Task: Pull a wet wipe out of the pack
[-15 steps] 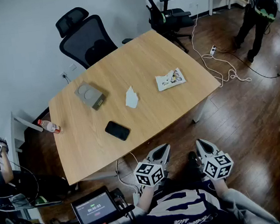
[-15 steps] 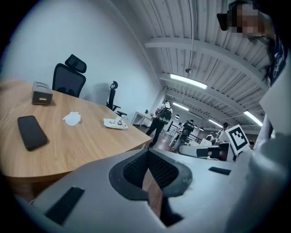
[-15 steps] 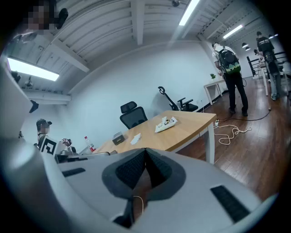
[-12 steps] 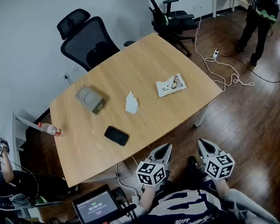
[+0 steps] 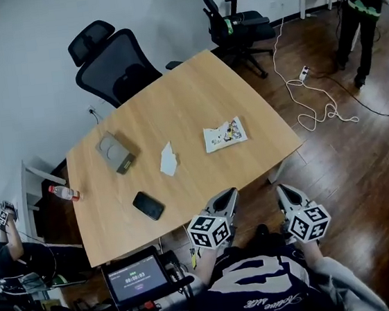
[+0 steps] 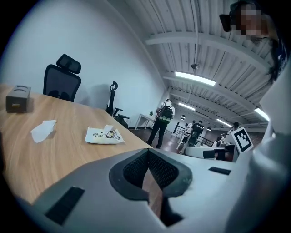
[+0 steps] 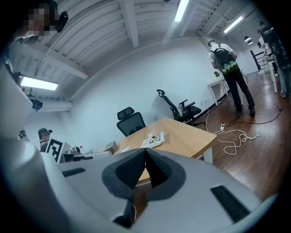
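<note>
The wet wipe pack [image 5: 224, 134] is a flat white printed pouch lying on the wooden table [image 5: 173, 91], right of middle; it also shows in the left gripper view [image 6: 104, 135] and the right gripper view [image 7: 153, 139]. A loose white wipe [image 5: 168, 159] lies to its left. My left gripper [image 5: 224, 199] and right gripper [image 5: 285, 193] hover just off the table's near edge, well short of the pack. Both have their jaws pressed together with nothing between them.
On the table lie a grey box [image 5: 115, 152], a black phone [image 5: 148, 205] and a plastic bottle [image 5: 65, 193] at the left edge. Office chairs [image 5: 111, 67] stand behind the table. A cable [image 5: 314, 106] trails on the floor at right, where a person [image 5: 359, 7] stands.
The view has shifted so the table sits slightly lower and further left in the picture. Both grippers stay near the table's front edge, still shut.
</note>
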